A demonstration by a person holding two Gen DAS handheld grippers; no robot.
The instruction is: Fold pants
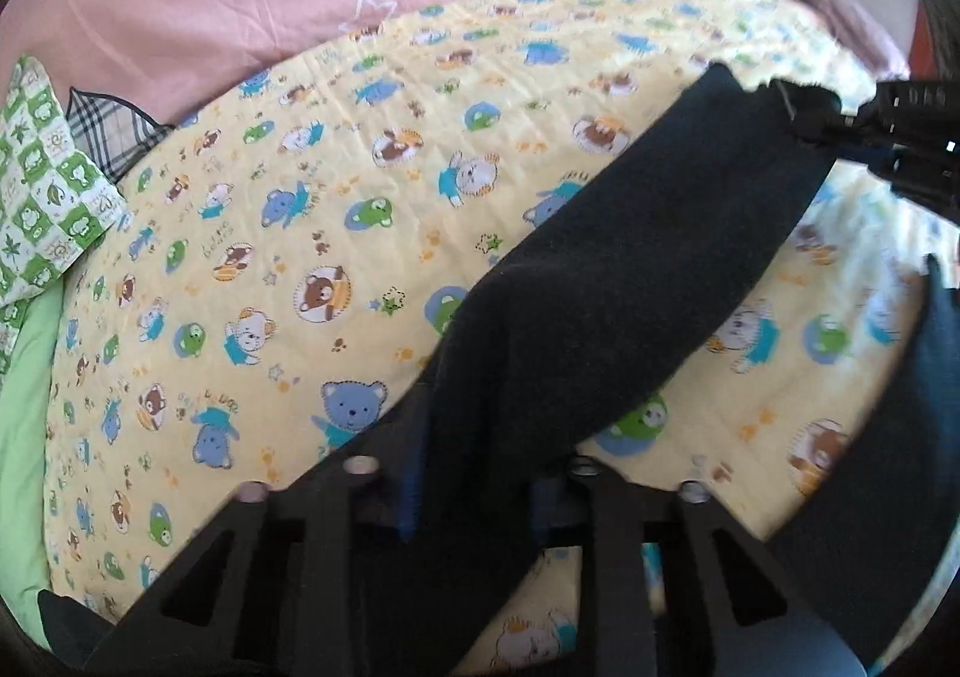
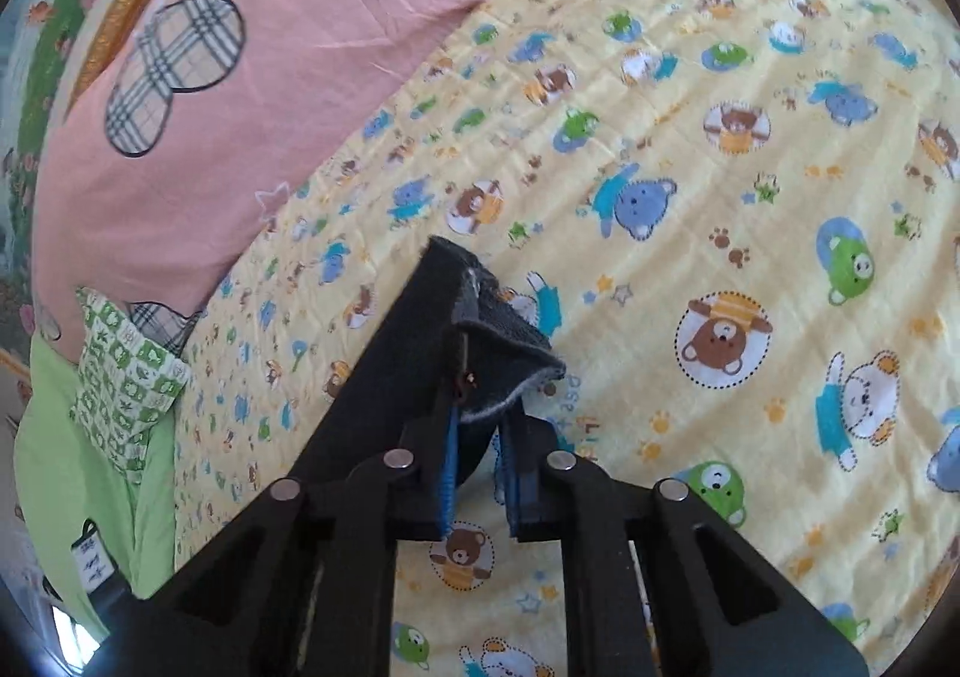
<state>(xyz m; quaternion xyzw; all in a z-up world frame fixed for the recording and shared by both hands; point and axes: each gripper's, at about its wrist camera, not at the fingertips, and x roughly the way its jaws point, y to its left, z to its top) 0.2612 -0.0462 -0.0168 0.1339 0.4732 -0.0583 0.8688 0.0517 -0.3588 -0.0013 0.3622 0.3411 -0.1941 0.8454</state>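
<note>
Both tongs hold the dark charcoal fleece pants point(image 1: 606, 281) up off the yellow quilted blanket printed with cartoon bears and frogs point(image 1: 288, 233), so the cloth hangs as a taut band between them.

Seen from the left wrist, the left gripper point(image 1: 474, 491) points toward one o'clock, its blue-padded fingers closed on one end of the pants. The band climbs from there to the right gripper point(image 1: 840, 122) at about two o'clock, which reaches in from the right edge and pinches the far corner. More dark cloth hangs at four o'clock.

Seen from the right wrist, the right gripper point(image 2: 477, 473) tilts toward eleven o'clock, clamped on a bunched corner of the pants point(image 2: 420, 329) whose grey inner face folds over its fingers.

A pink bedsheet with plaid patches point(image 2: 240, 77) lies beyond the blanket at eleven o'clock. A green-and-white frog-patterned pillow point(image 1: 48, 179) sits at nine o'clock on a plain lime-green sheet point(image 1: 24, 377).
</note>
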